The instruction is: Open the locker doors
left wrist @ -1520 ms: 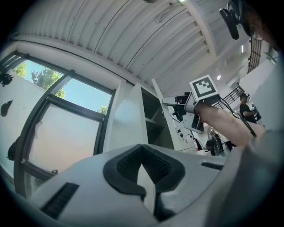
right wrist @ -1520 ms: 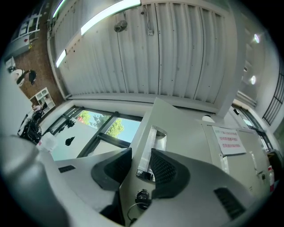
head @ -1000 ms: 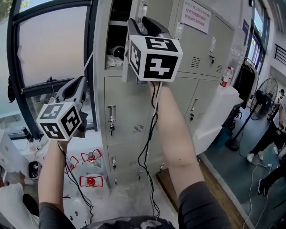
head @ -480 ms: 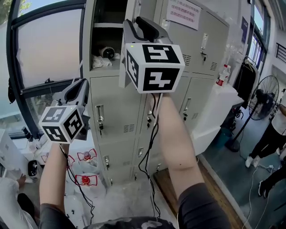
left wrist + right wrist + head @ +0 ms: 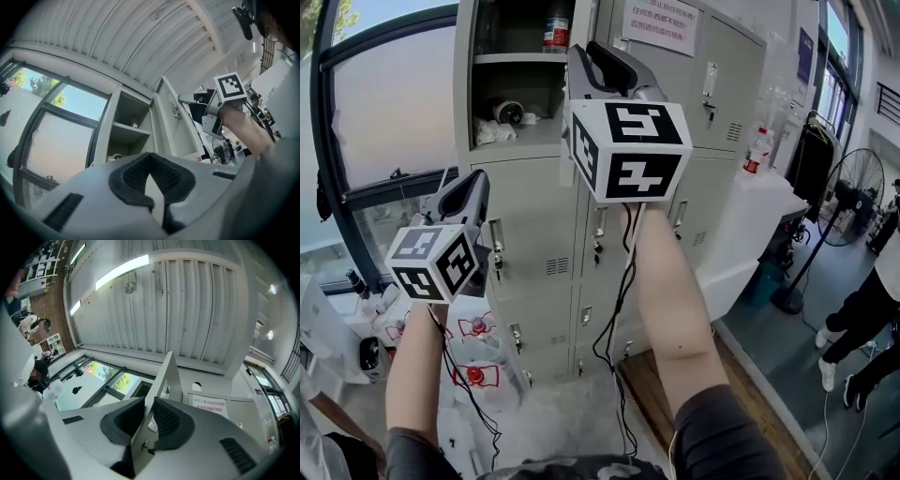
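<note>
Grey top locker door [image 5: 162, 377] open, edge-on; lower doors [image 5: 534, 217] shut.

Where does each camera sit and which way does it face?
Head view: head-mounted, faces the lockers; forearms, left tongs, right tongs show.
Left gripper view: on the shut left tongs, faces the open door; right forearm shows.
Right gripper view: on right tongs, faces the ceiling; they have just been closing onto the door.
Both gripper views share the door.

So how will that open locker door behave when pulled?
The locker door looks like thin sheet metal, so probably stiff yet light. Hinged, it should swing rather than lift. The right gripper, jaws just closing on its smooth edge, might slip.
</note>
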The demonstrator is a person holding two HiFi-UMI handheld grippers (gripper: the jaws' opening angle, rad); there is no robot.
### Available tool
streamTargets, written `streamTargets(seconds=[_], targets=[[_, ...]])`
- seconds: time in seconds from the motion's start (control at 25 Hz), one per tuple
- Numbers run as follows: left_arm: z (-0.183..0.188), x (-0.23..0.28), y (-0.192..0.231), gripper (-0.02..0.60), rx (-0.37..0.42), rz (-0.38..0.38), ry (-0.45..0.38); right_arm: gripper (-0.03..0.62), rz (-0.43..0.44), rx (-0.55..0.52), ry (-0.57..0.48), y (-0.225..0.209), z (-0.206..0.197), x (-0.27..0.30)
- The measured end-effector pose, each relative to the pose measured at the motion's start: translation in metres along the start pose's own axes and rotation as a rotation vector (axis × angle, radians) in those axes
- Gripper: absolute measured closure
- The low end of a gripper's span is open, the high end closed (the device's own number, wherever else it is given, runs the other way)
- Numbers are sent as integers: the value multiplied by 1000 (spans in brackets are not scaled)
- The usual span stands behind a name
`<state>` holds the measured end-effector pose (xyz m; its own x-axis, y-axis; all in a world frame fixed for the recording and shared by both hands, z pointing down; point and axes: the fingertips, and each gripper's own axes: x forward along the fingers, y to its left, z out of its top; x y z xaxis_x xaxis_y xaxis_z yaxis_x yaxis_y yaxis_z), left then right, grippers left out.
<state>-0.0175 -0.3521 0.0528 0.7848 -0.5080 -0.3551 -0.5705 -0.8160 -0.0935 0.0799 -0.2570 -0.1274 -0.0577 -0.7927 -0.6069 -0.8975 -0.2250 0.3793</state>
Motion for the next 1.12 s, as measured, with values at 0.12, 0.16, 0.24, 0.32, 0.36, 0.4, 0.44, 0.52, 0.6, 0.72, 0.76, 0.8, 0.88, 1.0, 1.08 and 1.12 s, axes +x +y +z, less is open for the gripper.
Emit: streamTargets(seconds=[0.12, 0.16, 0.24, 0.32, 0.36, 0.4, 0.44, 0.52, 0.6, 0.72, 0.76, 0.8, 0.88, 1.0, 1.08, 1.12], targets=[[-1, 1, -8, 574, -4, -3, 2, 517, -3, 13, 3, -10, 0, -7], [-1, 1, -11, 574, -4, -5, 3, 517, -5, 22, 6, -14, 0, -10], [-1, 3, -16, 574, -4, -7, 3, 519, -12, 34, 9, -22, -1, -15], [-1, 5, -22, 574, -6, -10, 3, 520, -21, 37, 12, -31, -1, -19], [-1, 6, -25, 574, -6, -12, 3, 520, -25, 40, 14, -36, -2, -21], [-1, 8, -28, 574, -6, -13, 3, 520, -29, 46, 15, -41, -3, -23], [-1, 9, -30, 574, -6, -14, 3, 522, -32, 53, 17, -46, -4, -25], [-1, 12, -37, 572, -5, -17, 2, 522, -38, 65, 19, -55, -5, -29], [-1, 14, -43, 572, -5, -18, 1, 522, -42, 69, 24, -62, -7, -32], [-2, 18, -51, 574, -7, -19, -1, 523, -49, 74, 30, -74, -9, -37], [-3, 19, -54, 574, -7, -20, -1, 523, -54, 77, 31, -78, -10, -38], [-3, 20, -56, 572, -7, -21, -1, 525, -61, 79, 31, -82, -12, -40], [-5, 23, -61, 574, -8, -21, -1, 526, -72, 78, 29, -90, -15, -42], [-7, 27, -67, 574, -13, -17, -1, 528, -74, 80, 31, -98, -18, -45], [-8, 28, -71, 574, -16, -12, -2, 530, -68, 82, 36, -102, -19, -46], [-8, 29, -73, 574, -19, -9, -3, 530, -66, 84, 38, -103, -20, -47]])
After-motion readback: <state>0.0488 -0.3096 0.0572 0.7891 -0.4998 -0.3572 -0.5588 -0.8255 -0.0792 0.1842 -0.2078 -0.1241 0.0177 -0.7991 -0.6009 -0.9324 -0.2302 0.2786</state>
